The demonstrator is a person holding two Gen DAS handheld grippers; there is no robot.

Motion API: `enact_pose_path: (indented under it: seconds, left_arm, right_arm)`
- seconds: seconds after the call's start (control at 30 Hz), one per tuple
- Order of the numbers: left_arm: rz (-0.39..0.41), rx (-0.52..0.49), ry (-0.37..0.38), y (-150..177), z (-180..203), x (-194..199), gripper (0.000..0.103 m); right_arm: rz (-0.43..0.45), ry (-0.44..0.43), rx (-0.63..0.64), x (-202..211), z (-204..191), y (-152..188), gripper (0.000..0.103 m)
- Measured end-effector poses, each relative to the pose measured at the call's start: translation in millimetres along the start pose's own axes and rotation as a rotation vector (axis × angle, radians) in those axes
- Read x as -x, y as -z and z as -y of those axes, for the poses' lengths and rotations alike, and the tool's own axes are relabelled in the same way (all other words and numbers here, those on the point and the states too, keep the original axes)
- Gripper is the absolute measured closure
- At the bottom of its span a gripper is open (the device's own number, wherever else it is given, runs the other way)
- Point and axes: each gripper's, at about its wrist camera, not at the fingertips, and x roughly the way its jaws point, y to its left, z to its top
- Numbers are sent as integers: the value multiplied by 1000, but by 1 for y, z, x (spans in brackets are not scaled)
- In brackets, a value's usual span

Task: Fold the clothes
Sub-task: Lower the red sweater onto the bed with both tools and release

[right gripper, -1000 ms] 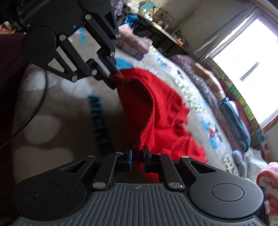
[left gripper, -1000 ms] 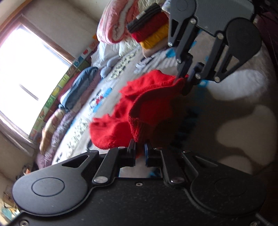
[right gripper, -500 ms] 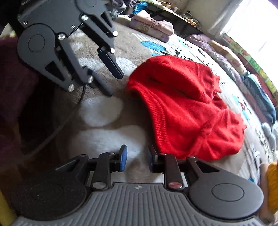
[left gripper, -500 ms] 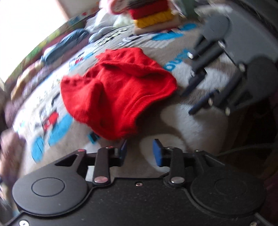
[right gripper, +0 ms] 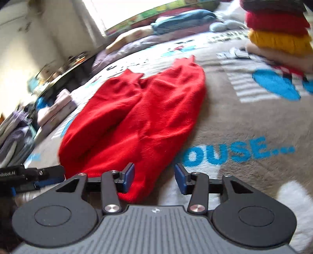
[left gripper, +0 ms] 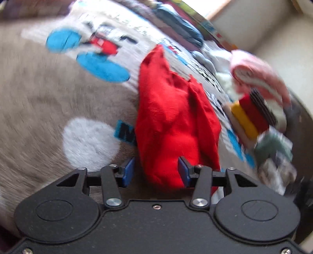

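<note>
Sweater [right gripper: 137, 117] lies loosely folded on the blanket [right gripper: 244, 125], mid-frame in both views, lengthwise crease down its middle. We judge the fold half done; the next move calls for a fresh grip on the near hem.

Left gripper [left gripper: 155, 172]: jaws wide apart, straddling the near end, holding nothing. Right gripper [right gripper: 154, 178]: jaws wide apart, empty, hem just under its left pad.

Surface: grey plush blanket, blue lettering, cartoon print. Stack [right gripper: 277, 29] of folded knits upper right in the right view; pillows [right gripper: 176, 19] along the far edge; window [right gripper: 121, 9] top centre. Left view blurred.
</note>
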Motion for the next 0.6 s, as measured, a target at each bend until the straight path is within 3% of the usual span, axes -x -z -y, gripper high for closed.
enact_pose_path:
  seconds: [0.03,0.07,0.13,0.2,0.33,0.43,0.53,0.6]
  left_arm:
    - [-4,14,-3,1,1,-4,91]
    - [10,-10,-23,1,7,-3,97]
    - [30,-50,-57,2,16,-1,98]
    - [25,-61,-76,9,12,-3,98]
    - [20,-76,-101,23,2,-6,98]
    - [32,-58,-62,26,-2,-1,92]
    - [13,-62,-51,23,-2,1,83]
    - [2,-59,-36,23,-3,5,67]
  right_arm:
    - [-8,2,-13,-10,1,2,56]
    - [-16,3,-25,-19,2,3,66]
    - [1,10,-27,-18,0,3,92]
    - [65,-2,-18,3,-3,0,92]
    - [-54,12,-58,-9,15,16,94]
    - [0,9,20,-3,8,29,91]
    - [23,-3,64,5,7,36,84]
    - [43,-24,79,10,8,42,76]
